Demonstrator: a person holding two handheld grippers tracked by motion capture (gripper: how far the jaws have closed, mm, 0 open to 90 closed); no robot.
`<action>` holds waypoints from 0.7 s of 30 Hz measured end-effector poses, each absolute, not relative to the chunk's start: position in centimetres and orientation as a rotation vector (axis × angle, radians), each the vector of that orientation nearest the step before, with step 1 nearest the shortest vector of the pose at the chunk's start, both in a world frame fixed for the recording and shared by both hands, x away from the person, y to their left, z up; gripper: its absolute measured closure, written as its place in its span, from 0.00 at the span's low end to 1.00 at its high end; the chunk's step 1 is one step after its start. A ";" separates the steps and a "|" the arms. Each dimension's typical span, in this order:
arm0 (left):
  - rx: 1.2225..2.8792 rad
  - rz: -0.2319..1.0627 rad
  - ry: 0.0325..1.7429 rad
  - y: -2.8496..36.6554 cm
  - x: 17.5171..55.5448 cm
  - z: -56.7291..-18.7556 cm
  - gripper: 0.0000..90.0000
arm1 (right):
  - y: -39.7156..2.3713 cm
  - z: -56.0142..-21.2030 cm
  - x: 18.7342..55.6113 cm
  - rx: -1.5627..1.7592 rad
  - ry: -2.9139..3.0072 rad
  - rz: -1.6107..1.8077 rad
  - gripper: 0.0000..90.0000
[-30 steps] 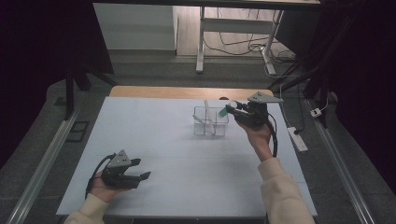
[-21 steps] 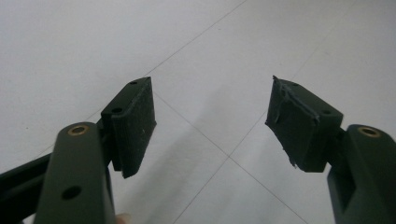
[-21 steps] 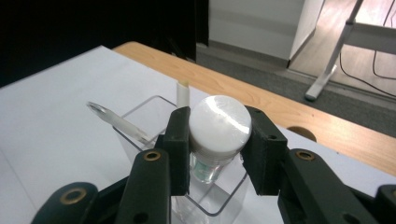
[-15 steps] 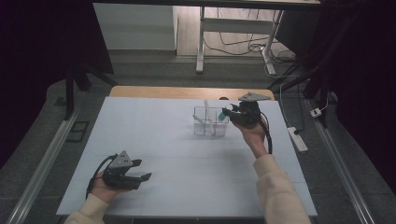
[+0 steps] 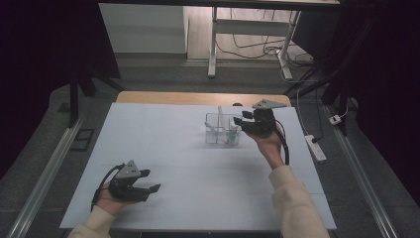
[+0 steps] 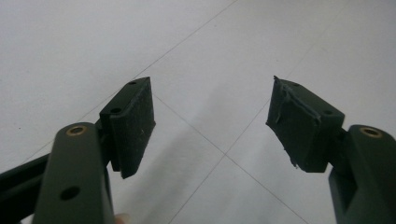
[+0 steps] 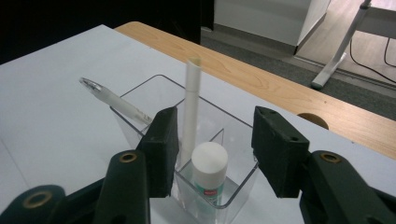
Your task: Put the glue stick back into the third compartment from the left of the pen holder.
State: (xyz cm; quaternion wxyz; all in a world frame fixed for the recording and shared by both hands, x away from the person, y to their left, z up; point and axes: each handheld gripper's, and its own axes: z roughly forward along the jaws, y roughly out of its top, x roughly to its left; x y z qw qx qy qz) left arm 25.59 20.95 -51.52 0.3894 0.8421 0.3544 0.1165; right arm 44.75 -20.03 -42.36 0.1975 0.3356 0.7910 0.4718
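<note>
A clear divided box (image 5: 216,133) stands on the white table at back centre. A glue stick with a white cap and green label (image 7: 210,164) stands upright in its near compartment. My right gripper (image 7: 217,135) hovers just over it, and its jaws have just been opening. The pads stand apart on either side of the cap without touching it. A tall white stick (image 7: 191,100) and a clear pen (image 7: 112,101) lean in the other compartments. My left gripper (image 5: 147,182) rests open and empty near the front left, its pads (image 6: 135,119) wide apart over bare table.
The white table top (image 5: 198,168) stretches between the two hands. A wooden strip (image 5: 198,97) runs along its far edge. A power strip (image 5: 315,148) lies on the floor to the right, and desk legs with cables stand behind.
The right gripper carried the green-labelled glue stick left over the box and opened. The stick now stands in the compartment. The left hand has stayed still.
</note>
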 end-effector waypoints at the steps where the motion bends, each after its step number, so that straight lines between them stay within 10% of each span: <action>1: 2.141 0.296 0.901 21.0 25.6 -51.5 0.35 | -20.1 -42.3 44.6 0.934 2.214 1.327 0.55; 21: 2.138 0.295 0.909 21.1 25.7 -51.6 0.35 | -22.3 -43.6 40.6 0.838 2.276 1.399 0.53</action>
